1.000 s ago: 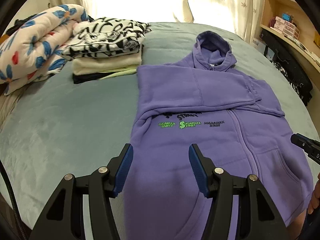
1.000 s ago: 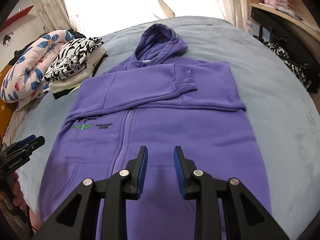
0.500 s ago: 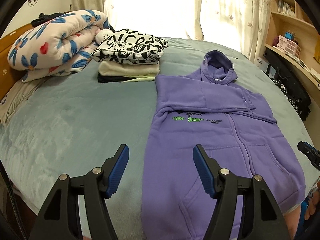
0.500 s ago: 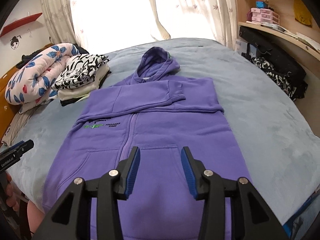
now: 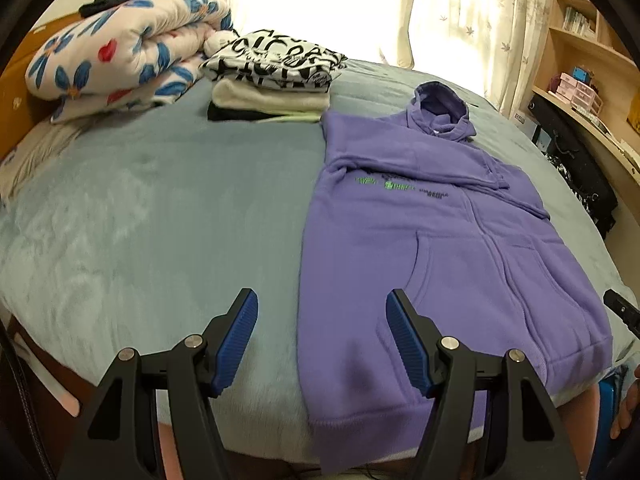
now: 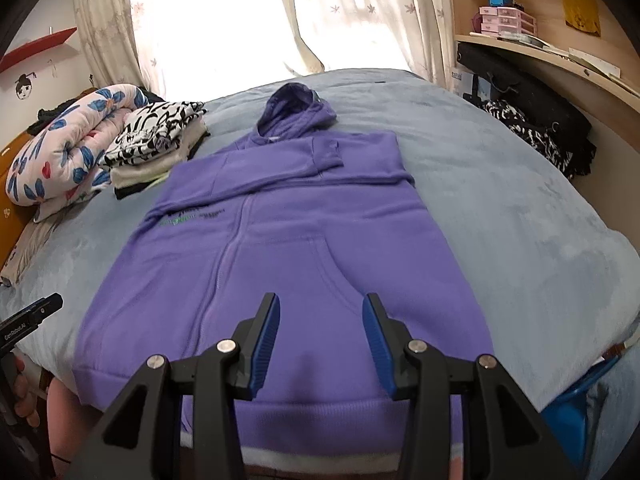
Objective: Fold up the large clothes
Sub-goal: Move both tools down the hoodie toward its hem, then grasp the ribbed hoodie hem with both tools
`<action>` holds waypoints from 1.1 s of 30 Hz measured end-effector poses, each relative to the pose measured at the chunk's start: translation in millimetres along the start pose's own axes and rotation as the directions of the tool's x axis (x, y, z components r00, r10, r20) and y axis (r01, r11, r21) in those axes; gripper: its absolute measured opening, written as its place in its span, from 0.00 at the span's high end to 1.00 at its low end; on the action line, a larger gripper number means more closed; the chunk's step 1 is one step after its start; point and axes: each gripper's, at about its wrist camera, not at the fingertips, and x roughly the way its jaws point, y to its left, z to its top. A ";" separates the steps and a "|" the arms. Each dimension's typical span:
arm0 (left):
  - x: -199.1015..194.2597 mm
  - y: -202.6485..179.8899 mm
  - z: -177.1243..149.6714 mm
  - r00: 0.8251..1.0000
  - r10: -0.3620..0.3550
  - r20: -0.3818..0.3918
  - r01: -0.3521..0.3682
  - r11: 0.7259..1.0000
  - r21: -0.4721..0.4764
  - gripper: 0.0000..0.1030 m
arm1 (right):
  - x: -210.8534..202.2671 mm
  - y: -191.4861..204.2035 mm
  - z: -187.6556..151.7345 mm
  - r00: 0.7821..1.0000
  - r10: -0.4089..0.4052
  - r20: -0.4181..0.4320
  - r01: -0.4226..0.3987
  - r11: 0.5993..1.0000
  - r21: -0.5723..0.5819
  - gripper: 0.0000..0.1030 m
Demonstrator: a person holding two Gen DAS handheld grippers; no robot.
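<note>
Hoodie (image 6: 304, 240) is laid flat on the bed (image 6: 520, 208), front up, hood far, sleeves folded across the chest, hem at the near edge. Both grippers have been drawn back toward that edge since a second ago, so more of the bed is seen. The left gripper (image 5: 320, 336), jaws lately widened, is held open over the hoodie's left side. The right gripper (image 6: 320, 336), likewise just opened wider, is held empty above the hem.

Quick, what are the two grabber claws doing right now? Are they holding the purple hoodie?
Left gripper: open, holding nothing, above the purple hoodie's edge.
Right gripper: open, holding nothing, above the hoodie's hem.
</note>
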 end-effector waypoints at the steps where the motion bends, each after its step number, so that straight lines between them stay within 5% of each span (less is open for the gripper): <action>1: 0.5 2.6 -5.6 1.000 -0.001 -0.001 0.001 1.000 -0.007 0.37 | -0.4 -1.7 -3.1 1.000 -0.002 -0.001 0.002 1.000 0.001 0.58; 17: 29.0 19.1 -62.0 0.983 -0.141 -0.115 0.133 0.988 -0.079 0.37 | -7.9 -76.3 -45.0 0.998 -0.055 -0.020 0.057 0.990 0.130 0.58; 21: 30.8 22.2 -67.8 0.965 -0.232 -0.125 0.217 0.968 -0.126 0.36 | -7.5 -98.8 -54.8 0.999 -0.040 -0.029 0.044 0.983 0.180 0.58; 31: 42.5 -1.0 -79.6 0.927 -0.329 -0.183 0.315 0.944 -0.100 0.34 | 11.3 -111.3 -71.3 0.993 0.087 -0.085 -0.067 0.973 0.221 0.58; 33: 43.8 -4.8 -79.3 0.926 -0.328 -0.187 0.317 0.944 -0.089 0.34 | 11.0 -105.3 -70.7 0.988 0.131 -0.085 -0.112 0.972 0.206 0.68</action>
